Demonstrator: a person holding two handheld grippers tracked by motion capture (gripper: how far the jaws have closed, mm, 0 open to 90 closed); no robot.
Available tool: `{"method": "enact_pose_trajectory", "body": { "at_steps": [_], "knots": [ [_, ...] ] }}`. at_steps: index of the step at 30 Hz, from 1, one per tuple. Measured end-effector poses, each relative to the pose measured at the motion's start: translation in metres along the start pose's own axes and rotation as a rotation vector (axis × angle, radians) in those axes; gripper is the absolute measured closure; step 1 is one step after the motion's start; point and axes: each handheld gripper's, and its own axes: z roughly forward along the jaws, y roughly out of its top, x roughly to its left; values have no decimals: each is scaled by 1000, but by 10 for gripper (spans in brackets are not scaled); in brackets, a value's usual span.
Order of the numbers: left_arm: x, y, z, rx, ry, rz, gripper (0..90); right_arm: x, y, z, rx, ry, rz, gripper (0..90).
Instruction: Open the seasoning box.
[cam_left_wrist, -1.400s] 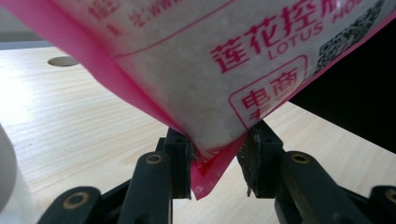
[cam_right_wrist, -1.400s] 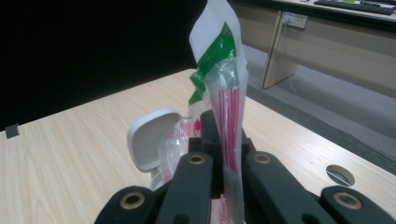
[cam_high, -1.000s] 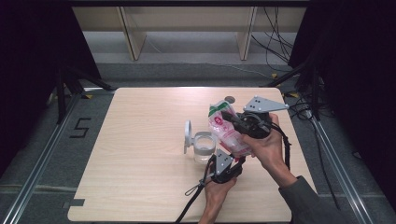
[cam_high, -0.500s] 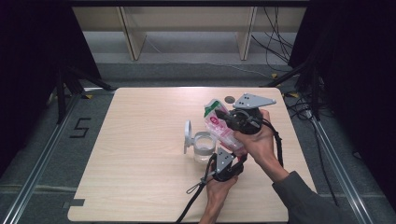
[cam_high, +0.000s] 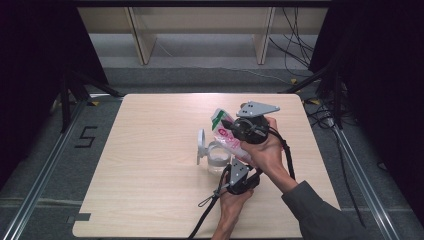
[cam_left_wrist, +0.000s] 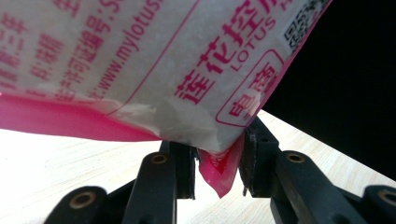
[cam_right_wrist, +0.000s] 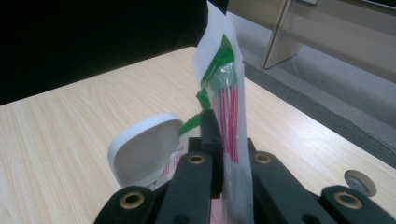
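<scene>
Both grippers hold the pink-printed bag (cam_high: 229, 136) tilted over the open lidded jar (cam_high: 216, 159) near the table's (cam_high: 150, 150) middle: right gripper (cam_right_wrist: 223, 140) clamped on its top, left gripper (cam_left_wrist: 218, 163) closing on its bottom corner; pouring seems barely begun.

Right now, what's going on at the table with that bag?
A person holds a pink-and-white bag between two handheld grippers above a clear container with its white lid flipped open. The right gripper is clamped on the bag's upper end; the left gripper has a lower corner between its jaws, which have just been closing.
</scene>
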Motion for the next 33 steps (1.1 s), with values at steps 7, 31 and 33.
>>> {"method": "enact_pose_trajectory", "body": {
  "at_steps": [7,31,33],
  "knots": [
    [-1,0,2,9,-10,1,695,-3,-1,4,10,-10,-7,900],
    [-2,-1,2,5,-39,1,706,4,-2,16,55,-17,-32,900],
    [-2,-1,3,3,-40,1,706,5,-2,17,62,-21,-11,900]
  ]
}}
